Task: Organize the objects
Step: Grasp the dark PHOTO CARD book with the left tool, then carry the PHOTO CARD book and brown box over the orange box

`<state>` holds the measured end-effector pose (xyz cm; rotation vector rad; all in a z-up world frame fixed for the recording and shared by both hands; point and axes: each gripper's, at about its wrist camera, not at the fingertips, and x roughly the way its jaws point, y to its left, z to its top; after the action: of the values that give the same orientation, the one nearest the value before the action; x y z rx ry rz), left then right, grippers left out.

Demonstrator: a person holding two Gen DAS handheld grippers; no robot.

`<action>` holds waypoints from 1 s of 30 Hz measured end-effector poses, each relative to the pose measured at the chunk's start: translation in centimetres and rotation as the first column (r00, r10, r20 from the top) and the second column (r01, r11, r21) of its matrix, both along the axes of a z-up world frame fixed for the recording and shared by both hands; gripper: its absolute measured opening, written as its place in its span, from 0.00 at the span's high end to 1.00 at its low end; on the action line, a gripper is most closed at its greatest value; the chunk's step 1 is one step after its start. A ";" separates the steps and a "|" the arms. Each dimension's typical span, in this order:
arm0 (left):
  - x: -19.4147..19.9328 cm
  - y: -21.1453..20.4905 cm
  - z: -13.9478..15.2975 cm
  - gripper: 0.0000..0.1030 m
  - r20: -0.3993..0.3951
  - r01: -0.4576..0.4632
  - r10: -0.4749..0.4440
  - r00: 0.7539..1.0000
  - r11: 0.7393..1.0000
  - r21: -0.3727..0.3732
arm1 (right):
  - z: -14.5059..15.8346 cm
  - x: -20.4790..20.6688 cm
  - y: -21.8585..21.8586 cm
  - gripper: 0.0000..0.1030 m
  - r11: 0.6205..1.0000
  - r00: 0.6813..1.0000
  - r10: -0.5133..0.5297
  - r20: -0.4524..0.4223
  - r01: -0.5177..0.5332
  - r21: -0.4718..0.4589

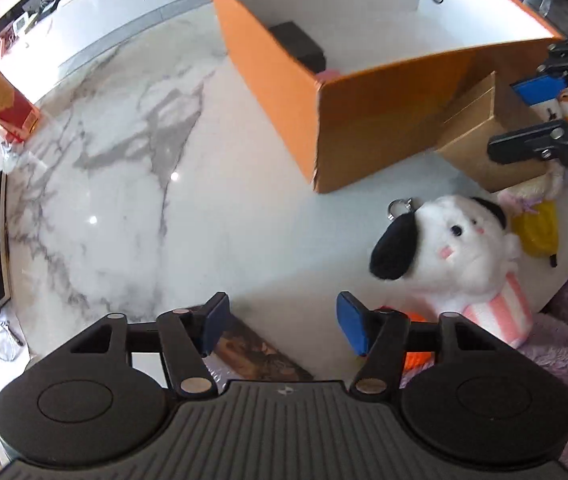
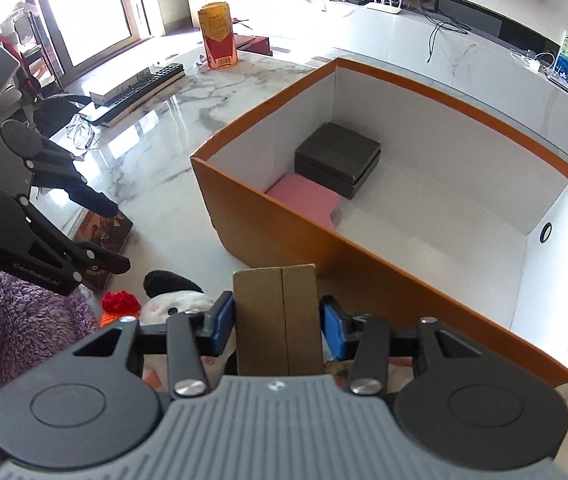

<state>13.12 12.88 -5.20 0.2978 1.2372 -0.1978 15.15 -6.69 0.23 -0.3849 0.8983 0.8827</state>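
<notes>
My right gripper is shut on a small brown cardboard box, held just in front of the big orange box. Inside the white-lined orange box lie a dark grey case and a pink pad. My left gripper is open, pointing steeply down with nothing between its blue pads. It hangs over a dark patterned flat box on the marble table. A white plush dog with black ears lies right of it, beside the orange box.
A yellow plush toy and an orange-red knitted piece lie by the dog. A purple fleece blanket covers the near edge. Farther off sit a black remote, glasses and a red-and-gold carton.
</notes>
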 end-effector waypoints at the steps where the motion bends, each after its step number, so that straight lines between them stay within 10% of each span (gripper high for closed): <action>1: 0.0 0.4 -0.3 0.25 0.000 -0.029 0.029 1.000 0.999 0.014 | -0.1 0.0 0.1 0.53 1.000 1.000 0.001 -0.002 -0.001 -0.001; 8: -0.7 2.6 2.1 0.25 0.113 -0.201 0.199 0.973 0.980 0.004 | -0.8 0.4 0.2 0.53 1.000 1.000 0.000 -0.018 0.000 -0.004; 18: -0.4 7.6 0.6 0.26 -0.104 -0.546 0.537 0.837 0.832 -0.095 | -1.4 0.4 0.8 0.53 1.000 1.000 0.009 -0.020 -0.009 -0.020; 30: -1.3 6.7 0.5 0.75 -0.138 -0.572 0.556 0.820 0.786 -0.236 | -1.4 0.2 0.9 0.53 0.999 1.000 0.002 -0.003 -0.002 -0.034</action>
<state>11.79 19.54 -4.65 -0.3270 1.2901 0.1505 15.30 -5.76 -1.18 -0.4138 0.9168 0.8713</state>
